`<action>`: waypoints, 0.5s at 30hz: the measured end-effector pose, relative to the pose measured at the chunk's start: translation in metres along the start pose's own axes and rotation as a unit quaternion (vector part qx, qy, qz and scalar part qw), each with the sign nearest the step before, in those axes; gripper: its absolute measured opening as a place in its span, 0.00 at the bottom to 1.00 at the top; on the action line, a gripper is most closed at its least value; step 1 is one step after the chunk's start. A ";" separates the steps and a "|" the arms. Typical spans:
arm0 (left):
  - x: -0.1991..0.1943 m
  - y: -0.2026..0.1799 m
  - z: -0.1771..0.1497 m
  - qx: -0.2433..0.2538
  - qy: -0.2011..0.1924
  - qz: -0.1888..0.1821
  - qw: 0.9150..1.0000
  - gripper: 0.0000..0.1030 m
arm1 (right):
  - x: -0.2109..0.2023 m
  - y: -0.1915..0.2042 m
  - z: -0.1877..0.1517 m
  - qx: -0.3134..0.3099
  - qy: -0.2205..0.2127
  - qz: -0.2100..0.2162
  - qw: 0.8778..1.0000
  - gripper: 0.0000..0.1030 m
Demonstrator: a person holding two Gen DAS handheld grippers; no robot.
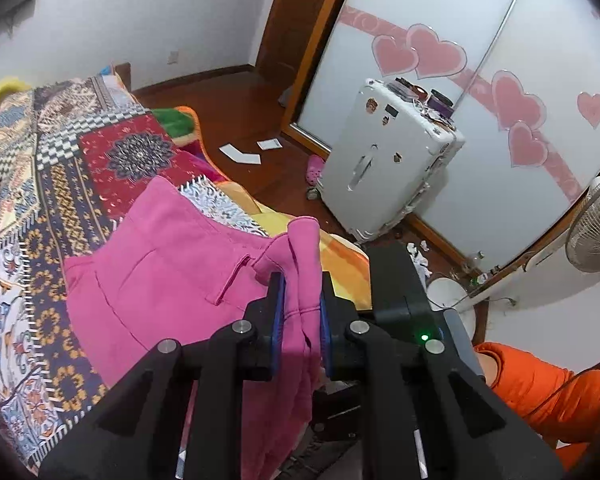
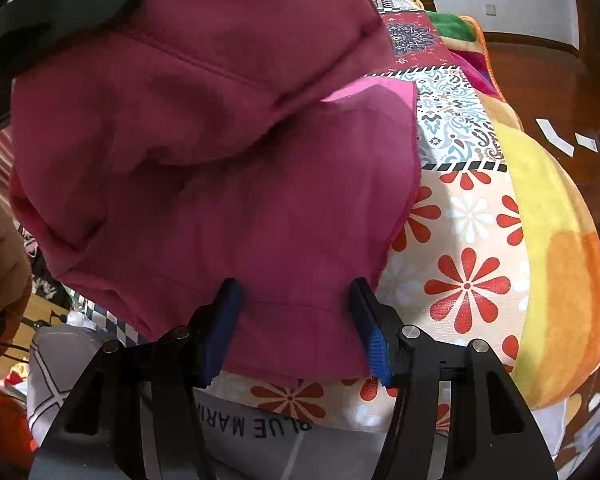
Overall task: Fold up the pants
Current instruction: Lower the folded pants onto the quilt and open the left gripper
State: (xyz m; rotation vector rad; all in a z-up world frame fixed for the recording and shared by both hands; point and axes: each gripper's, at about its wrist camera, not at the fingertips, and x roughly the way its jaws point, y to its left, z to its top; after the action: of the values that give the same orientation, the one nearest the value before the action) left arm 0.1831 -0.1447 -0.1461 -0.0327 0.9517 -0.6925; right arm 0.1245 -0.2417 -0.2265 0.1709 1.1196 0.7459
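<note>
The pink pants (image 1: 172,256) lie on a patterned bed cover (image 1: 40,184). My left gripper (image 1: 302,304) is shut on a bunched edge of the pants and holds it lifted above the bed's edge. In the right wrist view the pants (image 2: 228,168) hang close in front, folded over themselves. My right gripper (image 2: 296,304) is open, its blue pads (image 2: 374,344) on either side of the pants' lower edge, which lies between the jaws. The left gripper's black body shows at the top left of the right wrist view (image 2: 60,4).
A white suitcase (image 1: 384,160) stands on the wooden floor by a mirrored wardrobe with pink hearts (image 1: 436,56). A fan (image 1: 596,228) stands at the right. Paper scraps (image 1: 240,154) lie on the floor. An orange and yellow blanket (image 2: 556,264) covers the bed's edge. An orange sleeve (image 1: 548,392) is near.
</note>
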 end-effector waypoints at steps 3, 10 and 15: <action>0.010 0.004 -0.002 -0.006 0.013 -0.008 1.000 0.15 | -0.001 -0.002 0.000 0.002 -0.002 0.001 1.000 0.51; 0.027 -0.001 -0.010 0.012 0.038 -0.004 0.999 0.15 | -0.008 -0.004 0.002 0.010 -0.005 -0.001 1.000 0.51; 0.030 0.000 -0.013 0.012 0.049 -0.009 0.999 0.15 | -0.022 -0.011 -0.003 0.032 -0.015 -0.009 0.999 0.51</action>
State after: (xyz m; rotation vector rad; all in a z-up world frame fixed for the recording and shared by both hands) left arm 0.1842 -0.1579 -0.1760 0.0143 1.0371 -0.7281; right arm 0.1223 -0.2644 -0.2166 0.2245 1.1147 0.6898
